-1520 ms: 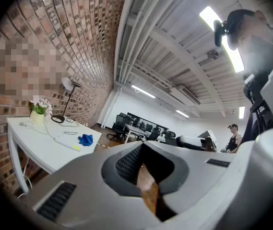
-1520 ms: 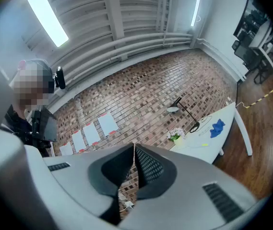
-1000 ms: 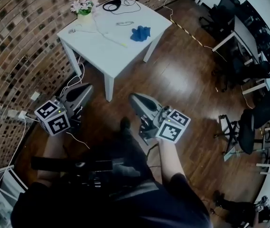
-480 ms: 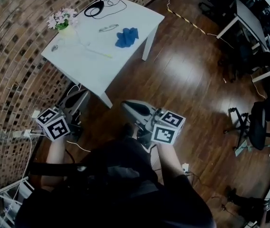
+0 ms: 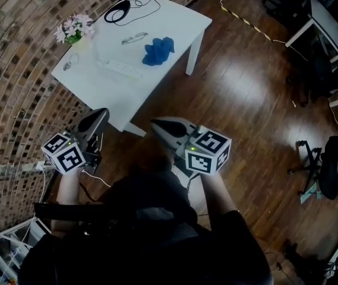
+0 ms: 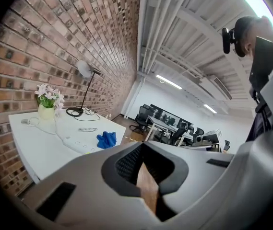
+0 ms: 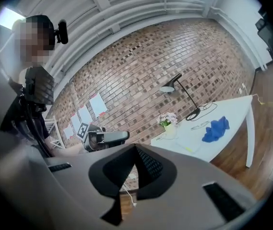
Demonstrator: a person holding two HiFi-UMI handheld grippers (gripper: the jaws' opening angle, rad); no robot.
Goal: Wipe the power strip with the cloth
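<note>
Both grippers are out in front of the person, short of the white table (image 5: 174, 22) and touching nothing on it. The left gripper (image 5: 100, 114) has its jaws pressed together with nothing between them. Same story for the right gripper (image 5: 156, 125): jaws closed, empty, poised over the wooden floor (image 5: 234, 100). Up on the table, the white power strip (image 5: 121, 70) lies flat near the middle, towards the near edge. The blue cloth (image 5: 158, 50) sits crumpled near it, on the side away from the brick wall (image 5: 14, 70). A pair of glasses (image 5: 134, 38) rests just beyond the cloth. There are flowers (image 5: 72, 29) at the wall-side corner and a black lamp base (image 5: 116, 8) with its cable at the far end.
</note>
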